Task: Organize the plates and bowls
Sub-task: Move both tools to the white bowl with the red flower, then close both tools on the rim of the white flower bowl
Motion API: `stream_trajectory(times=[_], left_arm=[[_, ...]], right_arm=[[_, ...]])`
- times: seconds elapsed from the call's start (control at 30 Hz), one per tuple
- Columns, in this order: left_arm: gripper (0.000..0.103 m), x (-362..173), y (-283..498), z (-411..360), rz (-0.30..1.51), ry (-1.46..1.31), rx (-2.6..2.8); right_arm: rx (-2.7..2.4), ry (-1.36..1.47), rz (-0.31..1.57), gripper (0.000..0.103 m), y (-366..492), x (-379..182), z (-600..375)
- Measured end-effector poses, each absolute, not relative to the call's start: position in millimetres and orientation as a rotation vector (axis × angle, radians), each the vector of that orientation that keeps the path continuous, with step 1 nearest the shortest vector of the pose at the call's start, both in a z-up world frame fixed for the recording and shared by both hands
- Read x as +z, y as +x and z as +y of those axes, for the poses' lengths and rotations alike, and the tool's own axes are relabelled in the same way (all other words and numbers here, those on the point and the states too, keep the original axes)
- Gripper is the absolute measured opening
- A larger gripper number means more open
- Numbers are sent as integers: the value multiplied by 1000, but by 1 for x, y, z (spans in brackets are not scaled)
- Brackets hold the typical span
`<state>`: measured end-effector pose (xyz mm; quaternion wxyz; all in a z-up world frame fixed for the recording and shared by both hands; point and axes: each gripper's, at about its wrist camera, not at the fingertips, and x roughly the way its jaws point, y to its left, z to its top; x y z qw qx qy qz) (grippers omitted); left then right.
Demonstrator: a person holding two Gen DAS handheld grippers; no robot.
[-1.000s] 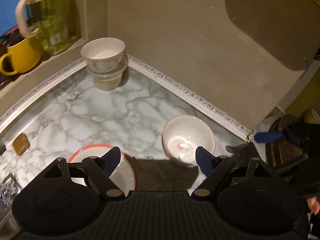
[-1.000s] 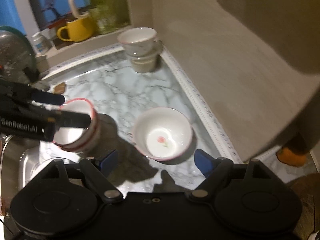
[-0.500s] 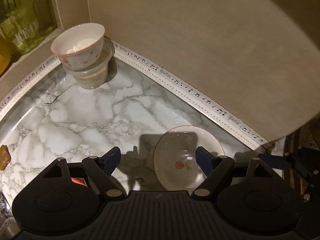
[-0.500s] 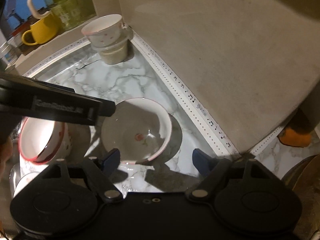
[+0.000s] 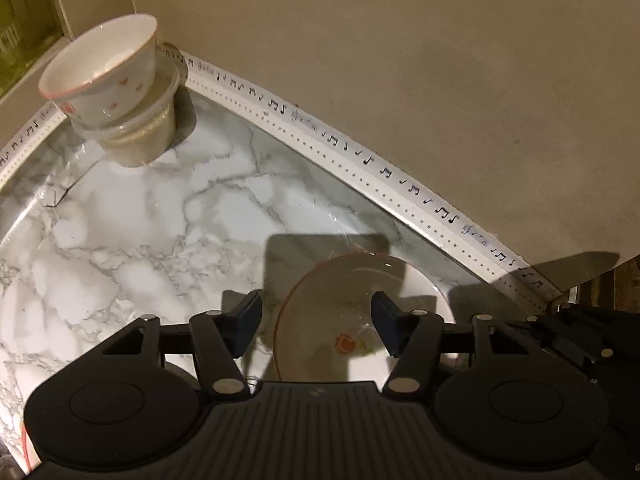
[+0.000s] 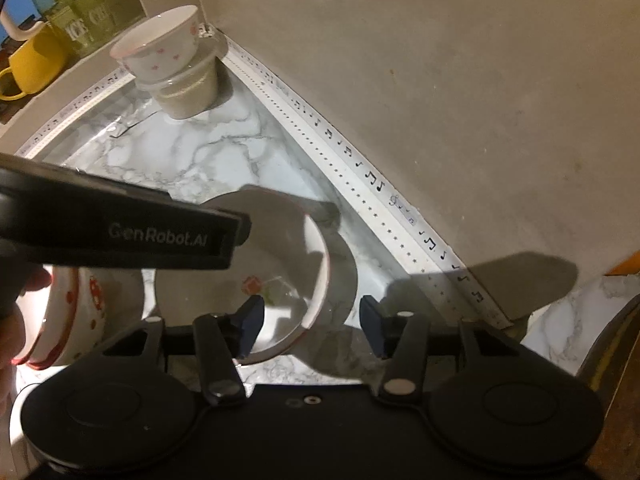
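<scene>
- The flower bowl (image 5: 360,320) sits on the marble bench (image 5: 120,240) close to the wall trim (image 5: 400,188); in the left wrist view its near-left rim lies between the blue fingertips, the left pad (image 5: 246,320) outside the rim and the right pad over the bowl's inside
- The left gripper (image 5: 316,322) is spread apart, grasping nothing; whether a pad touches the rim cannot be told
- In the right wrist view the same flower bowl (image 6: 280,264) lies ahead of the right gripper (image 6: 312,322), its right rim between the two fingertips; the jaws stand released, nothing held
- The body of the left gripper crosses the right wrist view from the left, over the bowl's far-left edge
- A red-rimmed bowl (image 6: 72,312) with red spots stands just beside the flower bowl, on its left
- In the far corner a spotted cup (image 5: 108,68) sits nested in a clear tub (image 5: 140,136); both well apart from the grippers
- A yellow mug (image 6: 32,64) stands on the ledge behind
</scene>
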<state>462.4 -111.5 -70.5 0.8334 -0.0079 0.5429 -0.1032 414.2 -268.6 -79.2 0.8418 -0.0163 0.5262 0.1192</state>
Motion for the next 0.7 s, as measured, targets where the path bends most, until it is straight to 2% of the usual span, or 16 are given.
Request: stream_trajectory(times=[0.1, 0.2, 0.47, 0.6, 0.7], left_arm=[[46, -80, 466, -107, 1182, -35, -217], [38, -87, 468, -104, 1211, -57, -222], [25, -94, 466, -101, 1231, -49, -214], [12, -96, 467, -97, 1241, -51, -184], [9, -97, 467, -97, 1272, -45, -163]], right_arm=[[248, -35, 1119, 33, 417, -83, -269], [252, -36, 1125, 24, 420, -86, -268], [270, -25, 1136, 13, 423, -89, -267], [260, -26, 1131, 12, 425, -90, -267], [254, -32, 1134, 12, 426, -90, -266]])
